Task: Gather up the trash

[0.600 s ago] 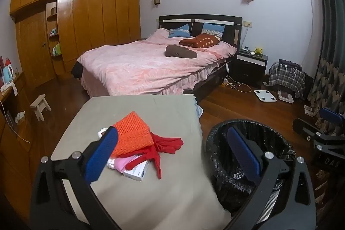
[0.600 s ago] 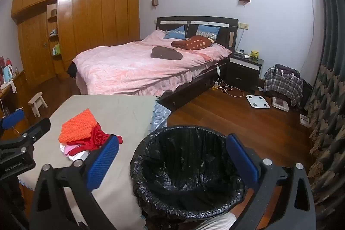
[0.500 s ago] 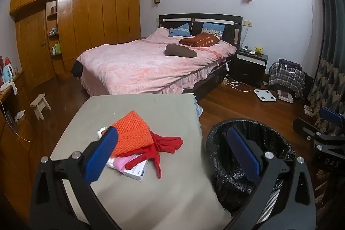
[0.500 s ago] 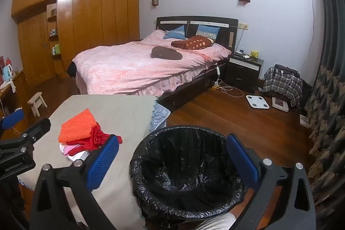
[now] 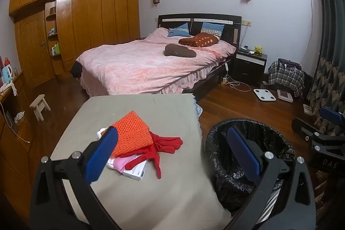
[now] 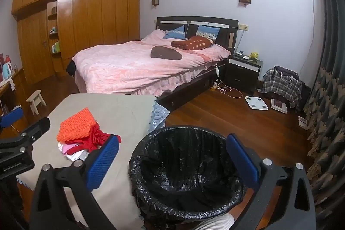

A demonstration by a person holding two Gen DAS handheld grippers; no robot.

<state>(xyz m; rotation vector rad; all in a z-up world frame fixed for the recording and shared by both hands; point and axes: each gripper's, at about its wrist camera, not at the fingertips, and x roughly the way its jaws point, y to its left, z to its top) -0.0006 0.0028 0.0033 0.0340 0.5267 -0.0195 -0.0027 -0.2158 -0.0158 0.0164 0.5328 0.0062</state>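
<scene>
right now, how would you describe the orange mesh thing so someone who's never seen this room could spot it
Start at the grey-covered table in front of the pink bed, left of the black-lined trash bin. A small heap sits on it, and the orange mesh piece lies on top. It is the only netted, bright orange item, above the red gloves, pink cloth and white box.

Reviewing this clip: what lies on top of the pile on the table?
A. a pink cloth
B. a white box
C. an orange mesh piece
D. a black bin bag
C: the orange mesh piece sits uppermost on the pile, over the red gloves, with the pink cloth and the white box beneath them on the table.
</scene>
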